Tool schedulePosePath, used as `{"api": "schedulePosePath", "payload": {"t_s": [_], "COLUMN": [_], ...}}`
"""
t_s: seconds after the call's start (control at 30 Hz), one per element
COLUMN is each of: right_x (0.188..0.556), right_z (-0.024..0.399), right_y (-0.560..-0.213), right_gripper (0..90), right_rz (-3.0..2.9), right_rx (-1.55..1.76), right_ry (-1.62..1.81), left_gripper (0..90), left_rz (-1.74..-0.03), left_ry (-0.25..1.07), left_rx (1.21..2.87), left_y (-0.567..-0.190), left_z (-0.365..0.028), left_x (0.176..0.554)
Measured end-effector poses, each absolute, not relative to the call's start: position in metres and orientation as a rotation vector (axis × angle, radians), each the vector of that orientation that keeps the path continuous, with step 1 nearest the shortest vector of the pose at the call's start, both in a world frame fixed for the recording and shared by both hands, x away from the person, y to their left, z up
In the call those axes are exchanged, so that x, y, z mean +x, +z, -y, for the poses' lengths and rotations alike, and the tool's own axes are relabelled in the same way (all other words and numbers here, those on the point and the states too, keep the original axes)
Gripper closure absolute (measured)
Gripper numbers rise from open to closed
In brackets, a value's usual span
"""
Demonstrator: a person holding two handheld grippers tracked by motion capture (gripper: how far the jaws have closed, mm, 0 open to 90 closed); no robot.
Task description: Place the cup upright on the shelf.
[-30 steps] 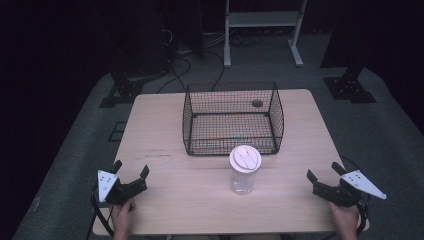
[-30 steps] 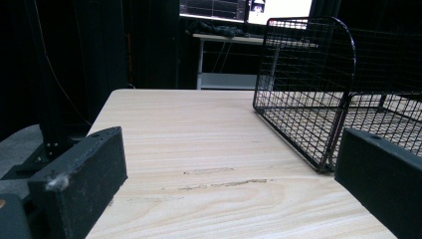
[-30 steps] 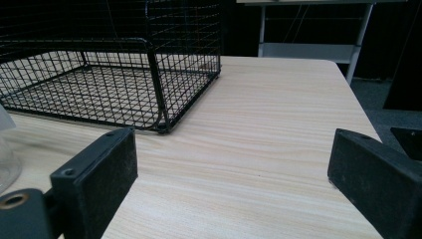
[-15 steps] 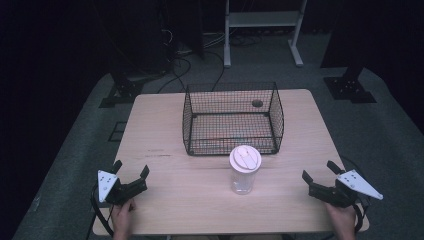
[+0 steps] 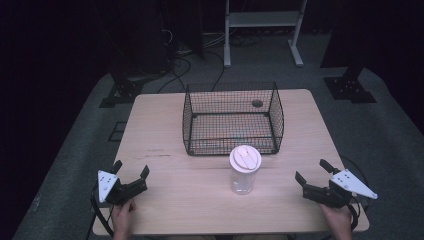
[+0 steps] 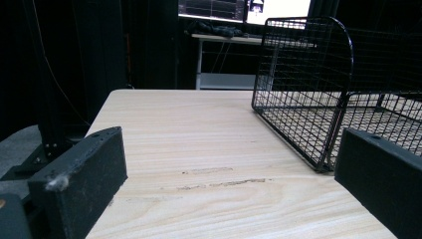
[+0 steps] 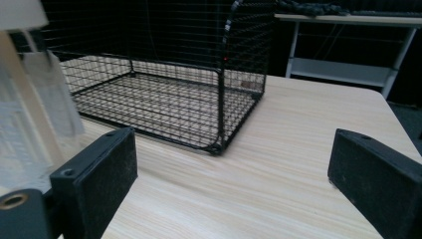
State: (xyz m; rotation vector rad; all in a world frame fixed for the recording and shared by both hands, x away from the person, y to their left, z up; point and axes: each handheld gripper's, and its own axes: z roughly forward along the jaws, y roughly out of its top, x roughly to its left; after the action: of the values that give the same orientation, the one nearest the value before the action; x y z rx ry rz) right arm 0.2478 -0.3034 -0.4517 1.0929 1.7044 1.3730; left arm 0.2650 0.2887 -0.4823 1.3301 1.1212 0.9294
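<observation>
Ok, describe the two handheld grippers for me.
Both are black, two-jawed, with flat rectangular pads. The left gripper and right gripper each carry a pale three-cornered plate on top with small dark dots; black cables trail behind them. No sleeves are visible.

The left gripper (image 5: 131, 171) sits at the near left, held in the person's left hand (image 5: 122, 216), which enters from the bottom edge of the high view. Its jaws are spread wide apart with nothing between them and point forward and slightly to the right. A grey three-cornered plate (image 5: 105, 179) sits on top of it.

The right gripper (image 5: 312, 171) sits at the near right, held in the right hand (image 5: 340, 216). Its jaws are likewise spread wide and empty, pointing forward and to the left. Its grey plate (image 5: 352, 182) extends toward the right.
</observation>
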Motion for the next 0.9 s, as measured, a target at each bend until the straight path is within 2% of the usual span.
{"api": "schedulePosePath", "payload": {"t_s": [0.9], "right_x": [0.224], "right_z": [0.260], "right_y": [-0.431], "right_gripper": [2.5], "right_rz": [-1.828], "right_rx": [0.944], "right_ry": [1.465], "left_gripper": [0.0], "left_rz": [-1.122], "left_ry": [0.930], "left_rx": [1.331], "left_y": [-0.482], "left_z": [-0.289], "left_x": [0.265]}}
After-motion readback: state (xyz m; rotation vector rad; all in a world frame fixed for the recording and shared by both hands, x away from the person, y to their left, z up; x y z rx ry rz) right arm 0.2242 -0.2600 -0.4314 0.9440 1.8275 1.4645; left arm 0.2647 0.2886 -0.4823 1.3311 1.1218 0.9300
